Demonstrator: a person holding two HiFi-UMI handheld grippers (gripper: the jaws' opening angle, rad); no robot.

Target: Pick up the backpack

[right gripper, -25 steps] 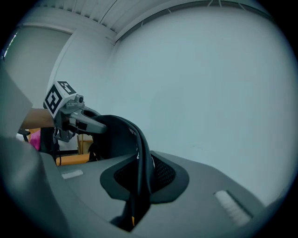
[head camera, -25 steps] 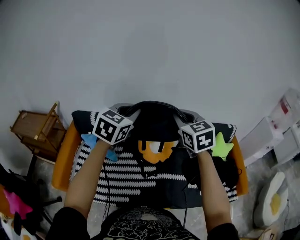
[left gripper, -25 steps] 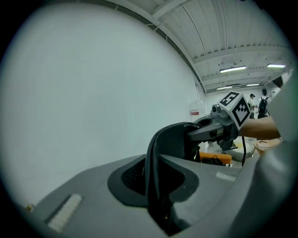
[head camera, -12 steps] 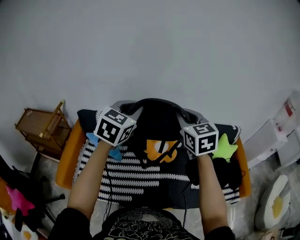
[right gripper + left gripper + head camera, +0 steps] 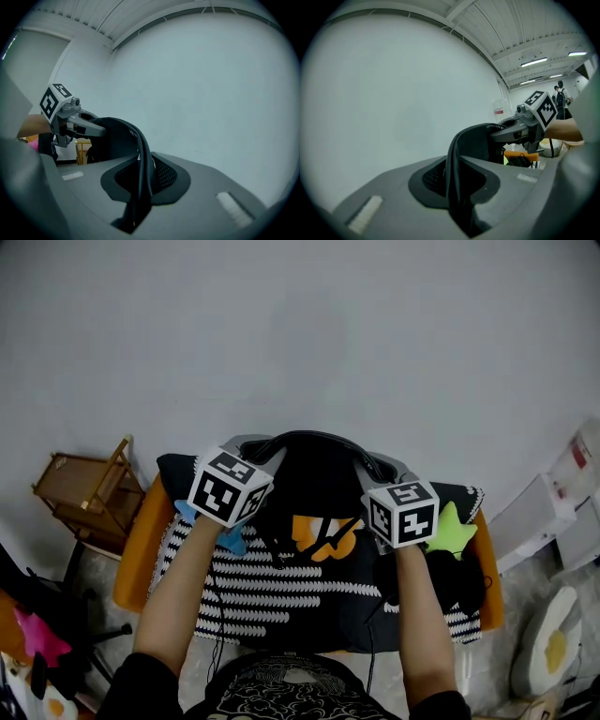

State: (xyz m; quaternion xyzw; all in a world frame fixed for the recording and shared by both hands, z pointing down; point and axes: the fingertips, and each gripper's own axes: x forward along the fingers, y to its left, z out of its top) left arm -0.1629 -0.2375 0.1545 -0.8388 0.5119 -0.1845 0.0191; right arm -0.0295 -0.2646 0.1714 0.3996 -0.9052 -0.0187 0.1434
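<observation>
Fingers (image 5: 389,197) of the left gripper (image 5: 457,187) are shut tight on one end of the backpack's black handle (image 5: 314,439); the right gripper (image 5: 136,187) pinches the other end the same way. The backpack (image 5: 314,488), black with an orange patch, sits between both forearms over a striped cloth (image 5: 272,592) on an orange seat (image 5: 136,545). Beyond is a white wall (image 5: 300,334).

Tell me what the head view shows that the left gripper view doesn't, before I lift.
Head view only: the backpack's body, the striped cover under it, the green star and the wooden rack. Left gripper view only: a close look at the left tongs shut on the black handle, plus ceiling lights. Both: the handle arching across to the right tongs, which also grip it.
</observation>
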